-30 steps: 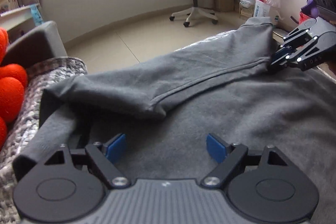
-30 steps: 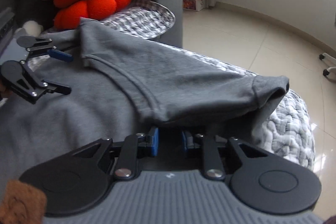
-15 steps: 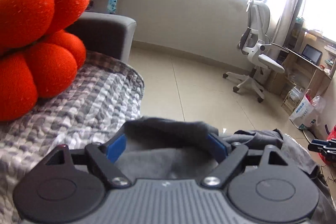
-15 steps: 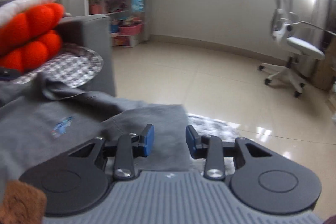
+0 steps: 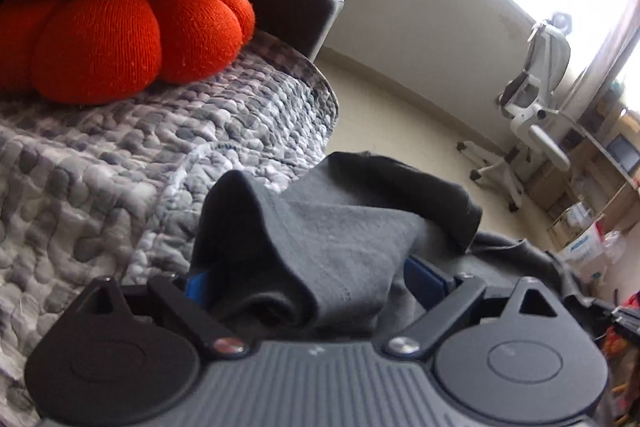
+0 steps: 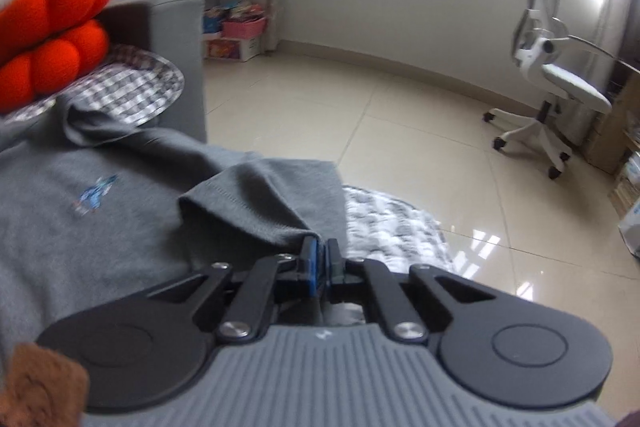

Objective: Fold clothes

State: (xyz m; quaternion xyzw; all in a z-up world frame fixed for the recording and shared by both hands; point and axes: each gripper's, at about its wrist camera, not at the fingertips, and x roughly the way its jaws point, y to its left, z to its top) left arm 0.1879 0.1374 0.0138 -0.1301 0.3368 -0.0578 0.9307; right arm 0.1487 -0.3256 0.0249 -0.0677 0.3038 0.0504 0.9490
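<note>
Two tools work one grey sweatshirt (image 6: 100, 227) here. Nearest in the right wrist view, the right tool (image 6: 320, 261) has its blue pads pressed almost together on a stitched hem edge of the cloth, so it grips the sweatshirt. Half a second ago those pads stood apart over the fabric; now they have closed on it. In the left wrist view, the left tool (image 5: 316, 279) has its blue pads spread wide with a bunched fold of the same sweatshirt (image 5: 340, 239) lying between them. Its spread looks much as it did half a second ago, but the cloth now sits deeper between the pads, and whether they press on it cannot be told for sure.

Beyond the tools, the sweatshirt lies across a grey quilted blanket (image 5: 120, 163) on a sofa, its chest with a small blue logo (image 6: 94, 195) facing up. A second ago a sleeve lay folded across the body and the tools faced each other; both now point out over the near edge toward the floor. That suggests a new fold is being set up, with one edge secured and the other likely about to be.

Farther off sit an orange knotted cushion (image 5: 120, 11), the sofa arm (image 6: 172, 39), a tiled floor (image 6: 360, 115), and a white office chair (image 6: 556, 67) by the window.
</note>
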